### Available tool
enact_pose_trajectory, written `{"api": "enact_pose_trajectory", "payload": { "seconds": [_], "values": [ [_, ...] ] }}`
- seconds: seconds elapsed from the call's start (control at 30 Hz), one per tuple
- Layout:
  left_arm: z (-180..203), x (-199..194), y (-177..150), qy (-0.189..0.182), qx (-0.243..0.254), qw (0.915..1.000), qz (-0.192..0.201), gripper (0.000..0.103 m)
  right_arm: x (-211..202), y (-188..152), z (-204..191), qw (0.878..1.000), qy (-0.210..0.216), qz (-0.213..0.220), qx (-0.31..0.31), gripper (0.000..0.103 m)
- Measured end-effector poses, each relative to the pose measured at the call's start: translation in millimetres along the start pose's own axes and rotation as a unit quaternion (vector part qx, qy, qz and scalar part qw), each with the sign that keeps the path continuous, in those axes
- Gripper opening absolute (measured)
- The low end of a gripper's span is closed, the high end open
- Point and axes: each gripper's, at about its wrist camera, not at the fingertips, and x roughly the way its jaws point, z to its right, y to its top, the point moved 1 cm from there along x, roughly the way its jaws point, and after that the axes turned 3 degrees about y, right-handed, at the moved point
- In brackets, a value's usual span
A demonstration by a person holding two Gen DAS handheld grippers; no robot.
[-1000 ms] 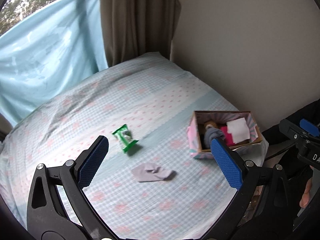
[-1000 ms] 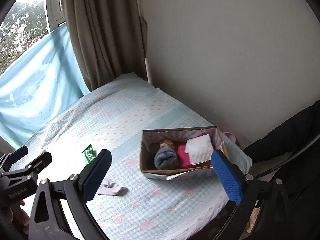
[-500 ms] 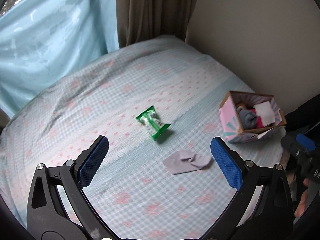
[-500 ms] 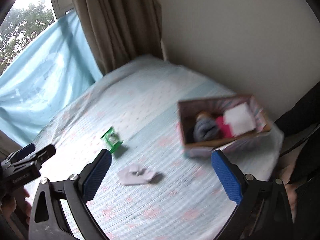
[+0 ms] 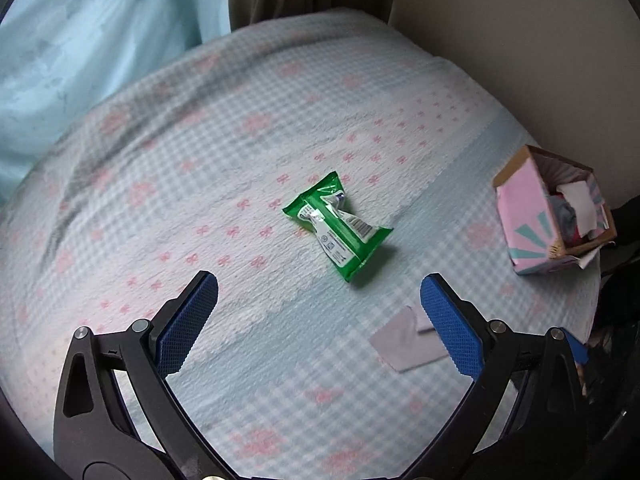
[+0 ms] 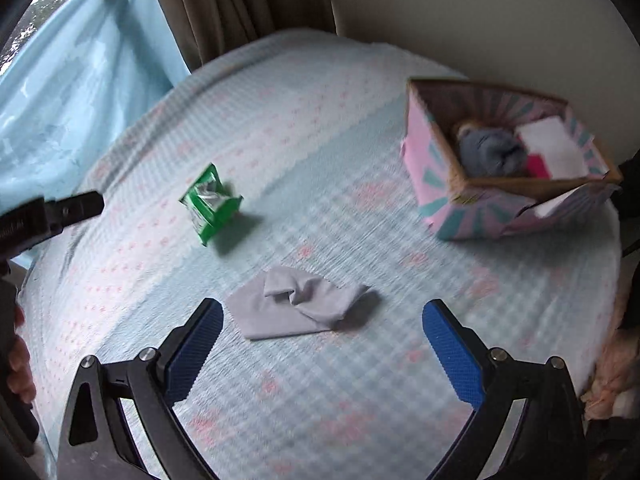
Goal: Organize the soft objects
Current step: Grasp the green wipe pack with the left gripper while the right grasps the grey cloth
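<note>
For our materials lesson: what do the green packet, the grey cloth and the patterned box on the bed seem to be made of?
Green packet: glossy plastic film, judging by its shiny crinkles. Grey cloth: soft matte fabric, folded and creased. Patterned box: probably cardboard under printed paper; its rim edges look brown.

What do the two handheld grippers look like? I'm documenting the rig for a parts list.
Both match: the left gripper and right gripper each have two black, angular plastic arms with triangular cutouts and silver screw heads, tipped with blue, finely textured pads. In the right wrist view, the left gripper's black body carries faint pale lettering, too blurred to read. No cables show.
</note>
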Motion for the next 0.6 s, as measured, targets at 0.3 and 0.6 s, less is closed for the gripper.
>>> {"api": "enact_pose_trajectory", "payload": {
  "seconds": [0.3,0.6],
  "values": [
    [7,118,27,-0.026,-0.025,0.9978,-0.055,0.093,79,-14,7,1.0,0.007,-0.017,0.004,0.099],
    [13,189,38,-0.028,-0.049,0.9935,-0.099,0.08,113,-29,-19,0.998,0.027,-0.024,-0.056,0.099]
  ]
}}
